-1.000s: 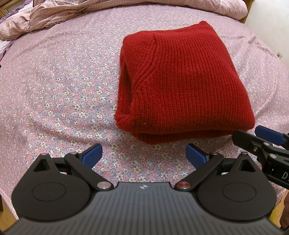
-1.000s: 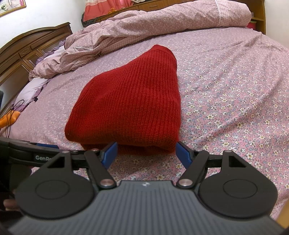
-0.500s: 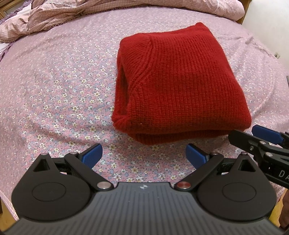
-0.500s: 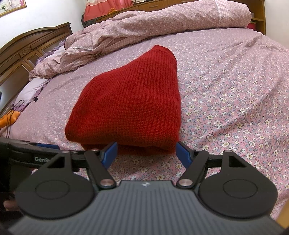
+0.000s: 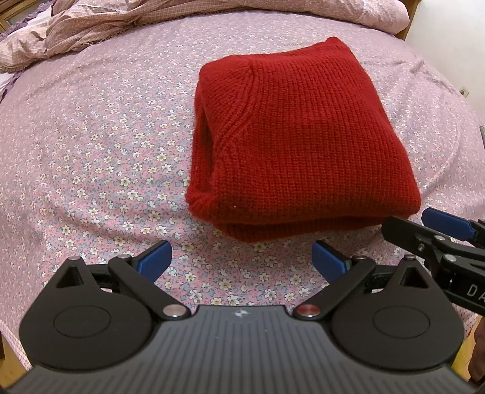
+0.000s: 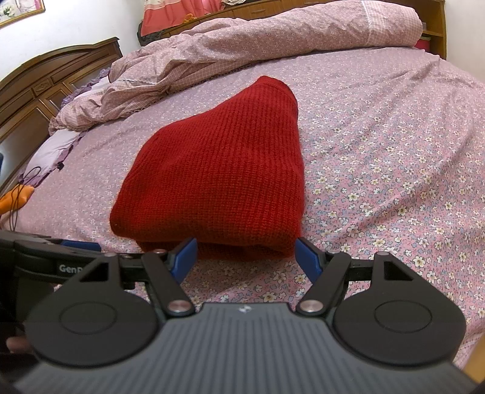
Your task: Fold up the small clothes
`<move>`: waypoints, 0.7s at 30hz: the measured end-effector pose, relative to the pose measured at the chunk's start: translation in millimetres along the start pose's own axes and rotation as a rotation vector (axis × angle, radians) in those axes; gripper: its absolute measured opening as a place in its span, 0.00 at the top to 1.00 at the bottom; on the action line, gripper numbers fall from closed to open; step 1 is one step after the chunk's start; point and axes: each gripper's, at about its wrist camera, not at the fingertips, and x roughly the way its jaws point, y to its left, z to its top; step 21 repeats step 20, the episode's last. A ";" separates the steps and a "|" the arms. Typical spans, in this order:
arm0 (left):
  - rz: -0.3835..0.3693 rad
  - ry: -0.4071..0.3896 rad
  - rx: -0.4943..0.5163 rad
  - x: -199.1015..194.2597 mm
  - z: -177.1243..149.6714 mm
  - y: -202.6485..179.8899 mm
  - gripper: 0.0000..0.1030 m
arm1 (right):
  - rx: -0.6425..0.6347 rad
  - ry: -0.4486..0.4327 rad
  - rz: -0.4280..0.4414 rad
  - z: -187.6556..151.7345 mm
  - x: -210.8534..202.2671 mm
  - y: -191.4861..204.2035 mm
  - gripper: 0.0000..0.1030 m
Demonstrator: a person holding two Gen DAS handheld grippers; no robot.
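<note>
On the bedsheet [image 5: 91,145], folded red sweater [image 5: 300,133] lies ungripped.

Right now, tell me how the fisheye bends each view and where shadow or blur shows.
Left wrist view: the bedsheet bulges into a dome, its edges curving down; the red sweater is sharp, with a dark shadow in its side fold. Right wrist view: the headboard bows at the left edge; soft shadow lies under the sweater's near edge, between the open right tongs; the camera housing is slightly soft.

White walls [image 6: 75,27] behind a carved wooden headboard [image 6: 54,81].
</note>
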 end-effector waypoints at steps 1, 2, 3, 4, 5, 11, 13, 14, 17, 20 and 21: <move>0.000 0.000 0.000 -0.2 0.0 0.1 0.03 | 0.000 0.000 0.000 0.0 0.0 0.0 0.29; 0.000 0.000 0.000 -0.3 0.1 0.1 0.03 | 0.000 0.000 0.000 0.0 0.0 0.0 0.29; 0.000 0.000 -0.001 -0.5 -0.1 0.2 0.03 | -0.001 -0.001 0.000 0.1 0.0 -0.1 0.29; 0.000 0.000 0.000 -0.5 -0.2 0.2 0.03 | -0.001 -0.001 0.000 0.1 0.0 -0.1 0.29; 0.000 0.000 0.000 -0.3 0.0 0.2 0.03 | -0.001 -0.001 0.000 -0.1 0.0 0.1 0.29; 0.000 0.000 0.000 -0.4 0.1 0.1 0.03 | -0.005 -0.002 0.000 0.6 -1.3 1.1 0.29; 0.000 0.001 0.000 -0.4 0.0 0.0 0.03 | -0.004 -0.002 0.000 0.8 -1.3 0.9 0.29; 0.000 0.001 0.000 -0.4 0.1 -0.1 0.03 | -0.004 -0.002 0.000 0.6 -1.3 1.0 0.29; 0.001 0.001 0.002 -0.9 -0.4 -0.3 0.03 | -0.005 -0.002 0.000 0.5 -1.2 0.9 0.29; 0.004 0.003 0.005 -1.2 -0.9 -1.5 0.03 | -0.005 -0.002 0.000 0.4 -1.2 1.0 0.29; 0.004 0.003 0.005 -1.2 -0.9 -1.5 0.03 | -0.005 -0.002 0.000 0.4 -1.2 1.0 0.29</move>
